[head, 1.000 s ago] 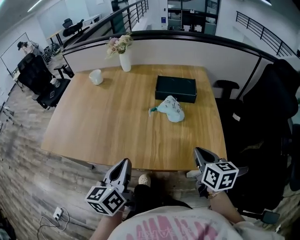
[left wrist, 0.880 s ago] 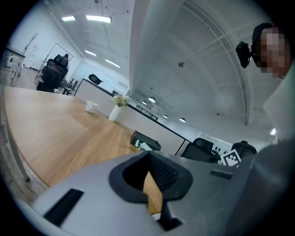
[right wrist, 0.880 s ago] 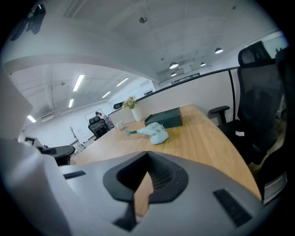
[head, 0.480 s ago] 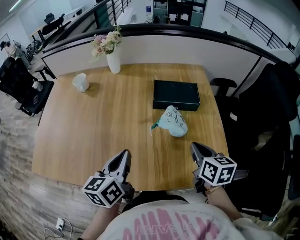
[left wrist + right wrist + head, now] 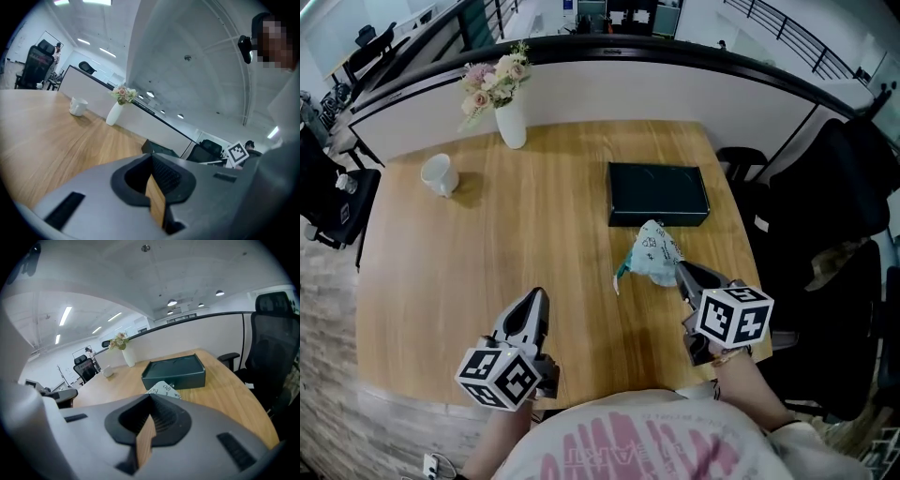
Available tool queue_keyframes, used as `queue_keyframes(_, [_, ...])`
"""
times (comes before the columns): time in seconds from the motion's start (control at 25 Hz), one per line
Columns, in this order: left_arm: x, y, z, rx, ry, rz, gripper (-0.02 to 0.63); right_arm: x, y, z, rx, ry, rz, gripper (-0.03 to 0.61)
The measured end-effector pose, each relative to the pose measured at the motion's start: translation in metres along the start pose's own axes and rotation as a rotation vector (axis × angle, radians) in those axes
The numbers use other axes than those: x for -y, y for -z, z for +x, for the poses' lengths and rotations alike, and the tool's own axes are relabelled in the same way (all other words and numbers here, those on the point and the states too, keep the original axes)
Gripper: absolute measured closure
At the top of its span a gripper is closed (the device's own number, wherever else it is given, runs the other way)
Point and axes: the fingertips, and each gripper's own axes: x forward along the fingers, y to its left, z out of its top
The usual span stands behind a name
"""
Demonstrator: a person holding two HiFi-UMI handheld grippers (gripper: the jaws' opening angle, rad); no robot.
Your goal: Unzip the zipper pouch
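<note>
Zipper pouch (image 5: 654, 255) lies toward the 3 o'clock side of the worktop (image 5: 487, 244), with the dark box (image 5: 658, 194) just beside it at its 12 o'clock. Right gripper (image 5: 682, 272) is at the pouch's 5 o'clock, tip just beside it; left gripper (image 5: 532, 307) is at 8 o'clock, well apart. Both pairs of fingers are pressed together, holding nothing.

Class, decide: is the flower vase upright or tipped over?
Upright: the vase stands on its base, flowers rising from its top.
</note>
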Motion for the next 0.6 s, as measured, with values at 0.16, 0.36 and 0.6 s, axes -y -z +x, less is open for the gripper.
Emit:
queue_keyframes(0.16, [-0.017,0.005,0.008,-0.019,0.008,-0.029,0.612,-0.008,-0.004,0.041,-0.116,-0.018,0.003,0.499])
queue_keyframes(0.36, [-0.025,0.014,0.011,-0.044,0.022,-0.062,0.612,-0.025,-0.001,0.087,-0.212,0.003,-0.021,0.248])
queue_keyframes(0.6, [-0.036,0.022,0.011,-0.061,0.011,-0.082,0.612,-0.018,0.036,0.116,-0.300,0.091,-0.055,0.216])
